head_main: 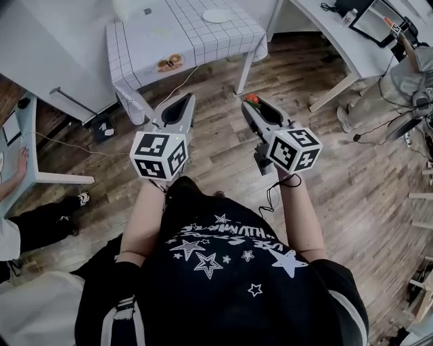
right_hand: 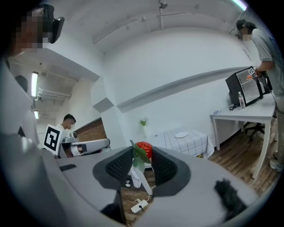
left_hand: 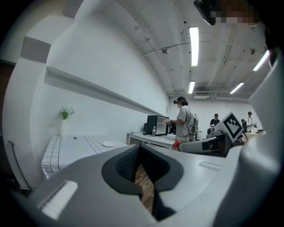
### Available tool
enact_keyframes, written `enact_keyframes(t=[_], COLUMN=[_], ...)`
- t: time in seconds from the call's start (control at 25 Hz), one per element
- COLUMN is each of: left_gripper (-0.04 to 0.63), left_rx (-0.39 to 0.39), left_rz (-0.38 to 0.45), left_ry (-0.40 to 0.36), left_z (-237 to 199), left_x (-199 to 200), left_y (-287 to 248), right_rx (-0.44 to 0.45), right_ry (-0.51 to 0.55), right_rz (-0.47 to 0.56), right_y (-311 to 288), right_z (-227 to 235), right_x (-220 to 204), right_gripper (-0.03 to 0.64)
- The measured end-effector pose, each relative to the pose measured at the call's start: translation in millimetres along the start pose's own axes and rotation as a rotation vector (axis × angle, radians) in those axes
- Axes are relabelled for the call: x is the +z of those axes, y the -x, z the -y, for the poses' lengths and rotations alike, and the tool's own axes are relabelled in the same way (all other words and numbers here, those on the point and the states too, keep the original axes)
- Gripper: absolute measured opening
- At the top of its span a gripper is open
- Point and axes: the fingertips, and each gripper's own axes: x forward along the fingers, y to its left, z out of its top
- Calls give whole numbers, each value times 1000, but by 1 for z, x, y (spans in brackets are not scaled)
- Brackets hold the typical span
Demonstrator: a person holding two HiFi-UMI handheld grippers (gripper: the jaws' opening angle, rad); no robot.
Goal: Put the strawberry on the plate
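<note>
- Two grippers are raised in front of me, side by side over the wooden floor [head_main: 216, 162], each with its marker cube nearest my body.
- My left gripper [head_main: 188, 100] has its jaws drawn together at the tips. Only a thin slit of floor shows between the pads, and there is nothing in it.
- My right gripper [head_main: 254, 103] is closed on the strawberry [head_main: 252, 99]. The red fruit sits right at the jaw tips, pinched between the two dark pads, with its green leaves hanging down on the left side.
- So the strawberry is in the air above the floor, short of the table and well apart from the plate.
- Farther out stands a table [head_main: 145, 34] under a white checked cloth. A small dish [head_main: 169, 63] lies near its near edge.
- The white plate [head_main: 216, 15] rests toward the far right of that table, bare on top.
- At the far right is a white desk [head_main: 338, 40], and a person [head_main: 399, 88] stands beside it.
</note>
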Motion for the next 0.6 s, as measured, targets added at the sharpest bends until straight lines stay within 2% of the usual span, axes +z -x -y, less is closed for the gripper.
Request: enact_keyframes(t=[0.24,0.6], left_gripper=[9,9], left_rx=[8,38], left_rz=[-41,-86], left_ry=[4,44], left_z=[7,-9], left_x=[-15,-37], left_y=[5,13], right_rx=[24,22], right_ry=[-1,-97], right_rz=[16,-13], right_y=[4,-13], right_z=[-1,11], right_x=[0,-21], right_gripper=[143,143])
